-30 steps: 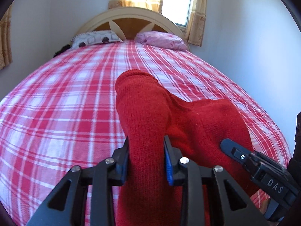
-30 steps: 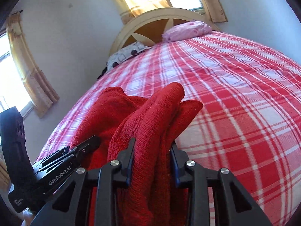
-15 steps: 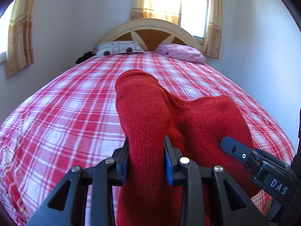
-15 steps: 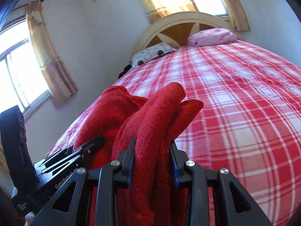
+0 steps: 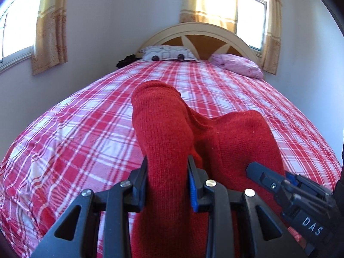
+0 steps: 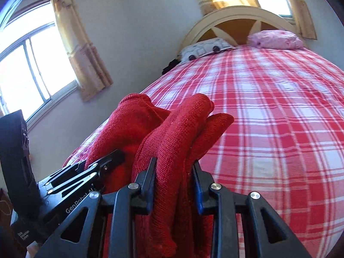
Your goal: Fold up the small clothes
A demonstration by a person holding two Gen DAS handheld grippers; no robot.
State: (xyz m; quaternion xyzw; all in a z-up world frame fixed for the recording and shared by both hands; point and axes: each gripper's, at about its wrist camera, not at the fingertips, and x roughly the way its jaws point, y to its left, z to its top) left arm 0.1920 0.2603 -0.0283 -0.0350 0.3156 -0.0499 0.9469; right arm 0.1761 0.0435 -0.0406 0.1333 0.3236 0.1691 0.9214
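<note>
Because I wanted to fold the red knitted garment [image 5: 163,133] without letting it slip, I kept my left gripper [image 5: 167,185] clamped on one bunched edge of it and my right gripper [image 6: 174,185] clamped on another, and the right jaws had just squeezed a little tighter on the wool. I held it up off the red checked bed [image 5: 75,129], with both grippers close side by side, so the soft cloth could hang between them and be laid down flat there, I think.

A red plaid bedspread [image 5: 86,129], two pillows [image 5: 167,53], an arched headboard [image 5: 193,30], curtained windows [image 6: 32,64].
</note>
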